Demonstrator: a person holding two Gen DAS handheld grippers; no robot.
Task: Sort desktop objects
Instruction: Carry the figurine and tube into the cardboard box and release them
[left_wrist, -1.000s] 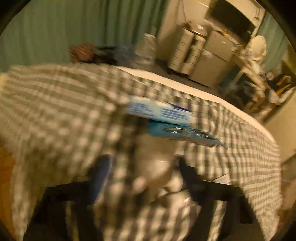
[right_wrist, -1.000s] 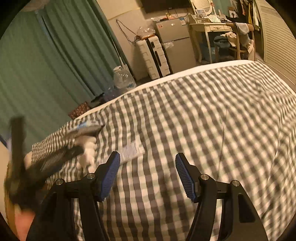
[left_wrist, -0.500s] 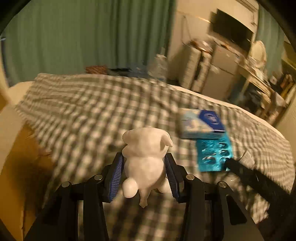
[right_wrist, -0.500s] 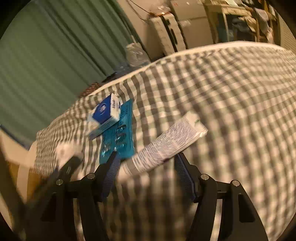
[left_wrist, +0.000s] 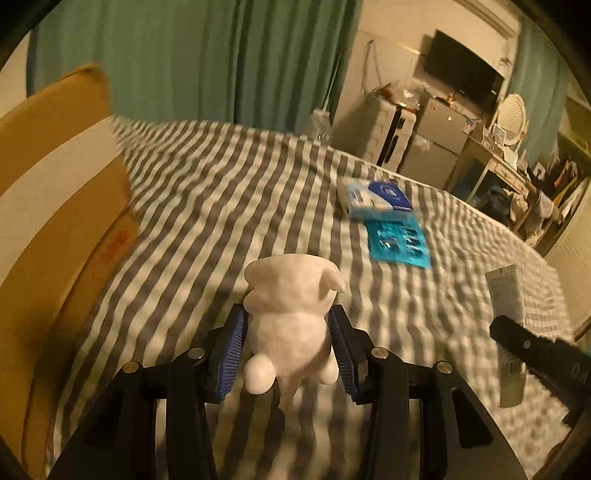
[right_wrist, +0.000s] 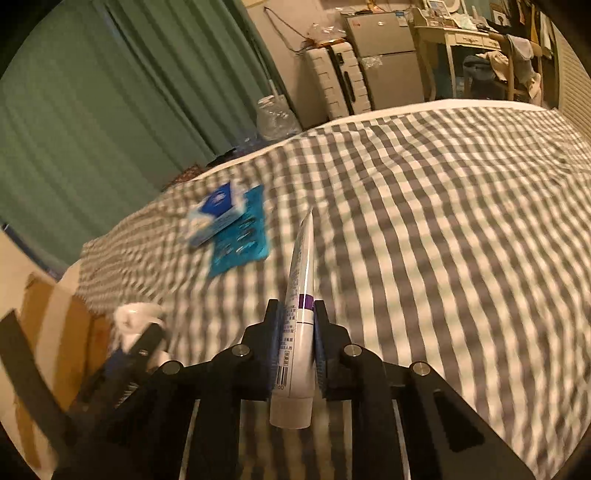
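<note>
My left gripper (left_wrist: 286, 345) is shut on a white animal figurine (left_wrist: 291, 317) and holds it above the checked cloth (left_wrist: 221, 206). My right gripper (right_wrist: 297, 330) is shut on a white tube with a purple band (right_wrist: 301, 314), cap end toward the camera. The tube also shows in the left wrist view (left_wrist: 508, 314), at the right. A white and blue box (left_wrist: 375, 197) lies on the cloth, overlapping a teal blister pack (left_wrist: 399, 240). Both show in the right wrist view, the box (right_wrist: 216, 216) and the pack (right_wrist: 242, 240). The left gripper with the figurine (right_wrist: 135, 319) appears at lower left there.
An open cardboard box (left_wrist: 55, 206) stands at the left edge of the cloth, also in the right wrist view (right_wrist: 48, 332). Green curtains (left_wrist: 184, 59) hang behind. Suitcases (right_wrist: 336, 81), a small fridge (right_wrist: 388, 59) and a desk stand beyond the far edge.
My right gripper has closed on the white tube and lifted it. My left gripper, holding the figurine, has swung left toward the cardboard box.
</note>
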